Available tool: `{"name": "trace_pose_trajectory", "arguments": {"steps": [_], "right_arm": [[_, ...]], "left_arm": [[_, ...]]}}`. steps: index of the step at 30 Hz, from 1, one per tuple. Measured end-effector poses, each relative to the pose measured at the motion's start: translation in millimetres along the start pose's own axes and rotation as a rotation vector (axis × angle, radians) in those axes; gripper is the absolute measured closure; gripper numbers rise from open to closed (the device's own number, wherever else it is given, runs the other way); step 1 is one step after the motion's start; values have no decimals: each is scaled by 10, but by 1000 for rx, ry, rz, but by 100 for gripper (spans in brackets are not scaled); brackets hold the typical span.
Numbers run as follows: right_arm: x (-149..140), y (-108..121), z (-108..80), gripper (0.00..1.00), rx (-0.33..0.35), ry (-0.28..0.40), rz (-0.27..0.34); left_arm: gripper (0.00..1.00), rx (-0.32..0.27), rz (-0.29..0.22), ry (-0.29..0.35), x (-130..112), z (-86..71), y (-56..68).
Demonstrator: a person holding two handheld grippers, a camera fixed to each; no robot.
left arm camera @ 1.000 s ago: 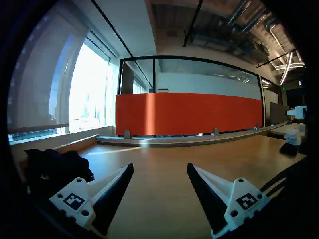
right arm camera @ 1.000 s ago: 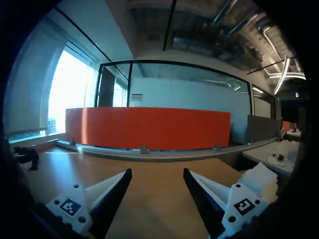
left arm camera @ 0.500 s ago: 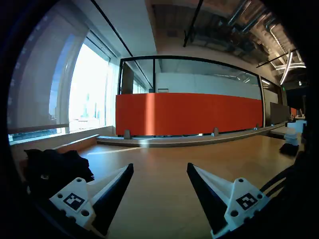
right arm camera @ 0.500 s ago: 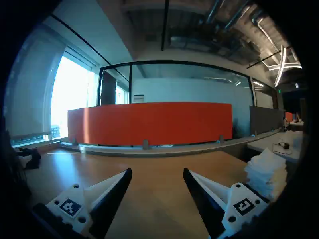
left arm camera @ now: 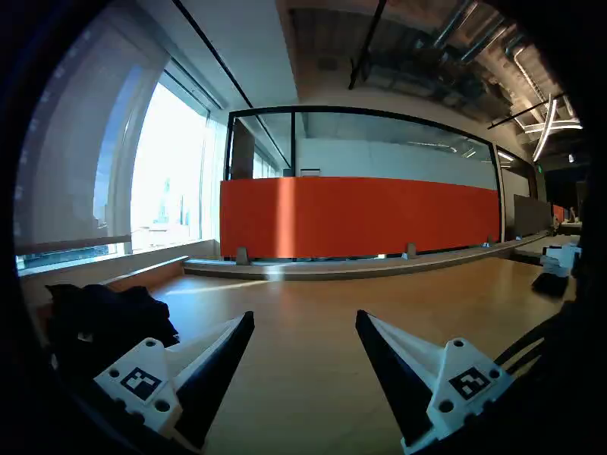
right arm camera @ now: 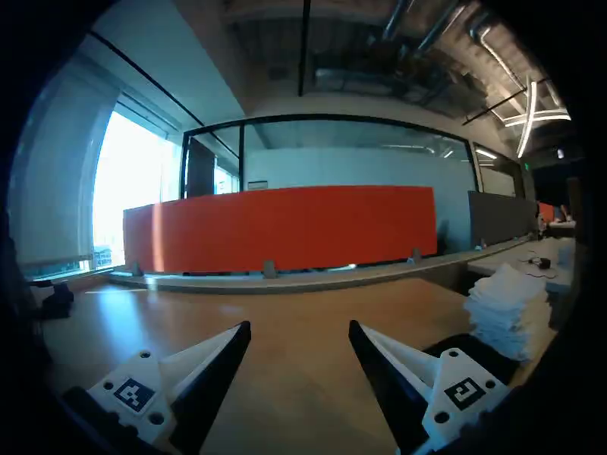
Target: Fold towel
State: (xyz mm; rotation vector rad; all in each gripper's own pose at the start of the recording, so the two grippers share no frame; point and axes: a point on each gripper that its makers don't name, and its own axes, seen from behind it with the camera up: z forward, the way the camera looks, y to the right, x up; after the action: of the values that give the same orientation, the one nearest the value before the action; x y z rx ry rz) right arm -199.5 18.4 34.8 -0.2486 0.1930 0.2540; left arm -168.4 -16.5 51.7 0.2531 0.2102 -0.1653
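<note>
A: Where are the towels (right arm camera: 507, 317)?
B: Folded in a white stack on the wooden surface (right arm camera: 303, 387) — just right of the right gripper (right arm camera: 299, 323).
A: Fingers?
B: Spread apart and empty on both. The left gripper (left arm camera: 303, 314) has a dark cloth heap (left arm camera: 106, 322) at its left.

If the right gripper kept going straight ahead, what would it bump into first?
Probably the orange divider at the far edge of the table. The right gripper points over bare wood, so the way looks free until there, though depth is unclear. The stack of towels sits off to the right.
</note>
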Motion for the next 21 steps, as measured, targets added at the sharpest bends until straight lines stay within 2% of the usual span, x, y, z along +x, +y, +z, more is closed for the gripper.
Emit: {"name": "trace_pose_trajectory", "arguments": {"steps": [11,21], "right_arm": [[-6,-10,-9,0,3,2,6],[-63,-88,-14,0,17,6,-33]], "left_arm": [[0,0,0,0,-1,-4,-2],[0,0,0,0,-1,-4,4]]}}
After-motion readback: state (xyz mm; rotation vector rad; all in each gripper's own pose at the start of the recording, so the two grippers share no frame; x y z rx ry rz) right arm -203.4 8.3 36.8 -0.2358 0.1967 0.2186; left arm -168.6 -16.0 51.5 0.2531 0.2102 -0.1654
